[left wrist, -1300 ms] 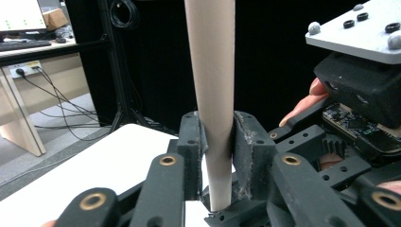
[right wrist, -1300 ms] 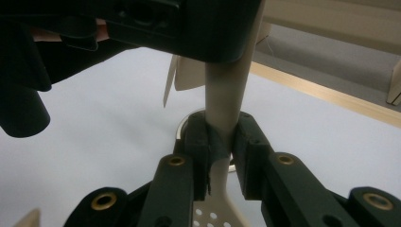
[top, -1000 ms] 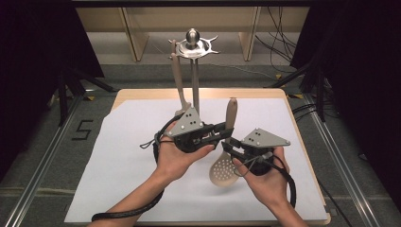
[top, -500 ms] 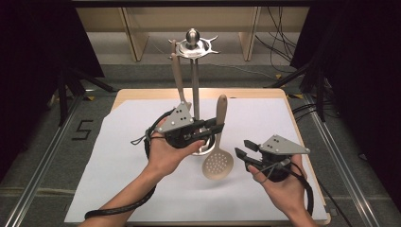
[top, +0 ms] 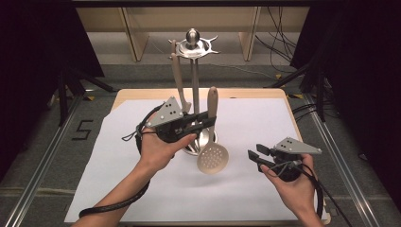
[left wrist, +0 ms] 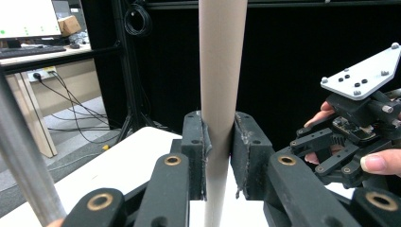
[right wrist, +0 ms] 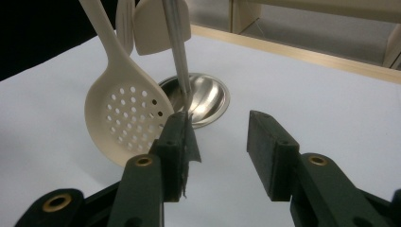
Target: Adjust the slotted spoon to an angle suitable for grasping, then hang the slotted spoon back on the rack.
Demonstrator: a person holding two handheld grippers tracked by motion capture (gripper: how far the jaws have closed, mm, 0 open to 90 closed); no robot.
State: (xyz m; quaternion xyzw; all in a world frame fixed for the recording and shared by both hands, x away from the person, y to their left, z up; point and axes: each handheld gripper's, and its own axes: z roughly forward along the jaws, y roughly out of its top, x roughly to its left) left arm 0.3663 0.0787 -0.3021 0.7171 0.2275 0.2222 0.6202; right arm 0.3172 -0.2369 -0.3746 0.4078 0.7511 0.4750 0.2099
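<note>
Since half a second ago your left tongs (top: 204,124) have lifted the skimmer (top: 212,157) a bit higher and closer to the utensil stand (top: 193,66); your right tongs (top: 259,157) have barely shifted. Left tongs pinch the skimmer handle, jaws pressed on both sides of it, skimmer upright, perforated head down, hanging clear of the tabletop (top: 255,118) just beside the stand's round base near the middle. Right tongs are spread, nothing between the jaws, hovering near the tabletop's right front corner.
</note>
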